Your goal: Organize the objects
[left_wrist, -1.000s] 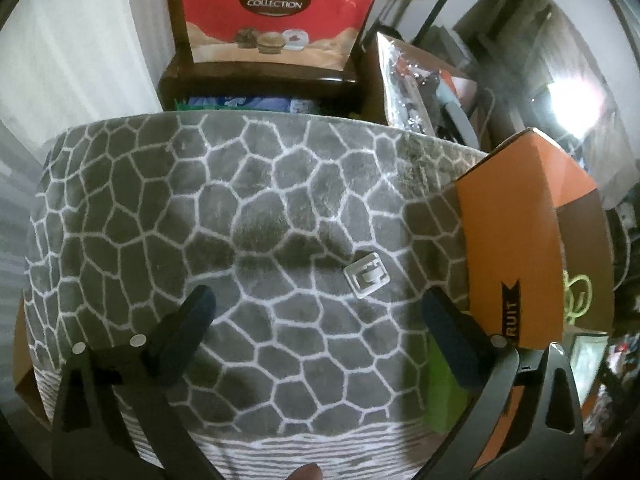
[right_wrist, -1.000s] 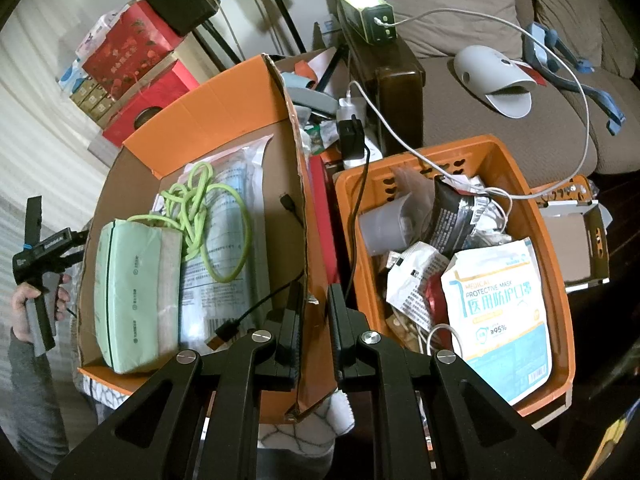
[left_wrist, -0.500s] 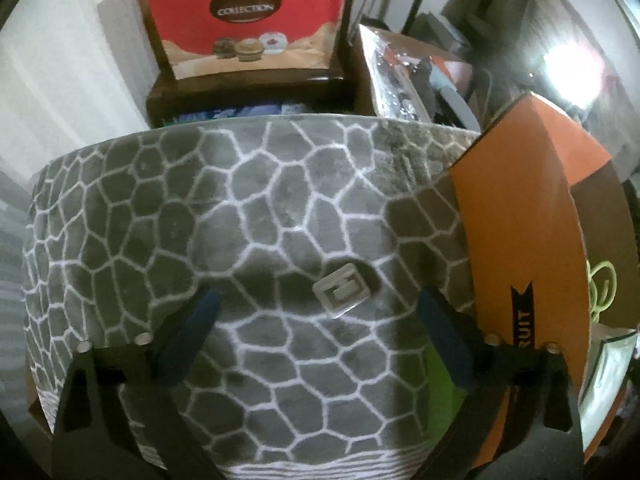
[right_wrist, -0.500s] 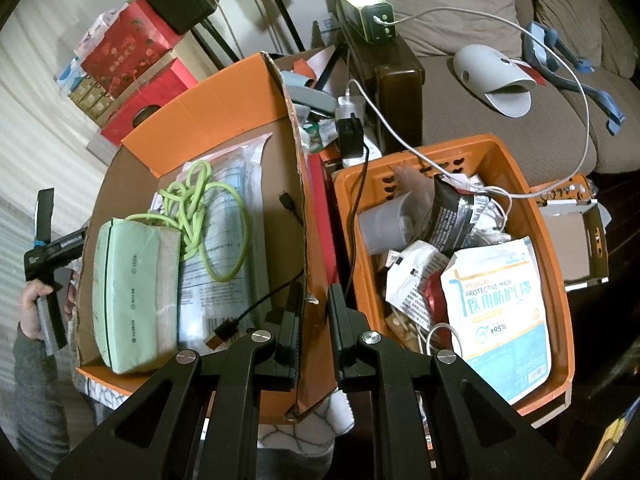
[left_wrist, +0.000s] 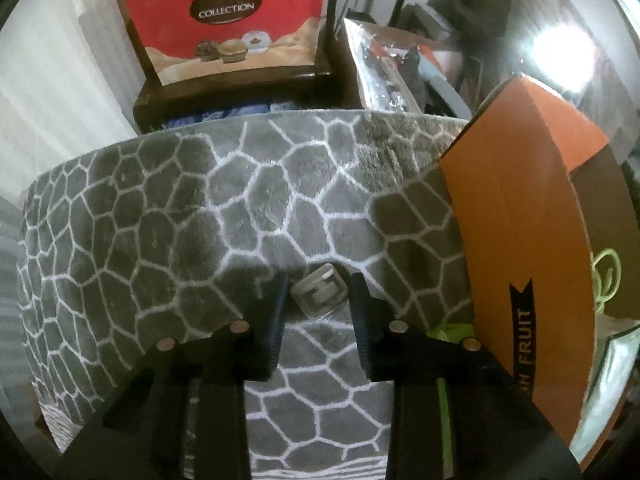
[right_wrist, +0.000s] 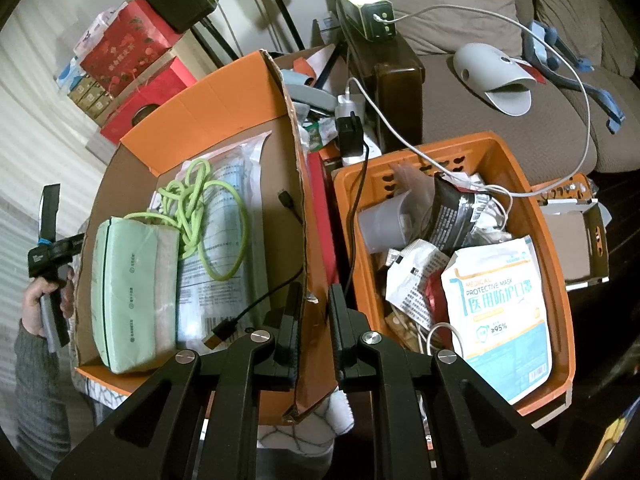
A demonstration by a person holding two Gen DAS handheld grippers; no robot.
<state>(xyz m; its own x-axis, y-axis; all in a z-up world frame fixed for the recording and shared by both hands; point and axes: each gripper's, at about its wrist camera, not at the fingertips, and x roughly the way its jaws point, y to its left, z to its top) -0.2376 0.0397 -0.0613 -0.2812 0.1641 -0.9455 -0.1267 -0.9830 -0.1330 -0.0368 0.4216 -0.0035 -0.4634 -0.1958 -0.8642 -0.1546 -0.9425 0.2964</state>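
A small clear plastic packet (left_wrist: 319, 291) lies on the grey cobble-pattern rug (left_wrist: 168, 216). My left gripper (left_wrist: 319, 294) has its fingers closed in on both sides of the packet, touching it. My right gripper (right_wrist: 311, 312) is shut on the right flap (right_wrist: 294, 208) of the orange cardboard box (right_wrist: 192, 108). The box holds a green tissue pack (right_wrist: 128, 288), a lime cord (right_wrist: 200, 208) and a clear bag of masks. The box's orange side also shows in the left wrist view (left_wrist: 516, 216).
An orange plastic basket (right_wrist: 556, 248) full of packets, a mask pack (right_wrist: 500, 304) and cables stands right of the box. A sofa (right_wrist: 500, 112) lies behind. A red "Collection" bag (left_wrist: 228, 16) stands on a dark stool beyond the rug.
My left gripper moved down to the rug and its wide-open fingers closed around the clear packet. The right gripper stayed shut on the box flap.
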